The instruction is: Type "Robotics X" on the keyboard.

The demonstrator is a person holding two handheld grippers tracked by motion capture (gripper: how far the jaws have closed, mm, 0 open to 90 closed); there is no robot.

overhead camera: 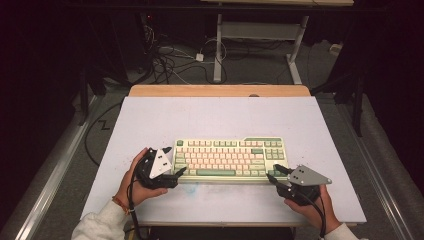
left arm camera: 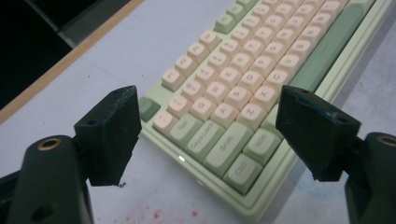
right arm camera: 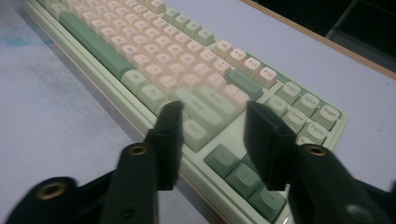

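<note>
One keyboard [overhead camera: 230,160], two grippers, left gripper [overhead camera: 179,172], right gripper [overhead camera: 272,172], one table [overhead camera: 220,115]

Pale table [overhead camera: 150,125], floor cables [overhead camera: 170,60] beyond
</note>
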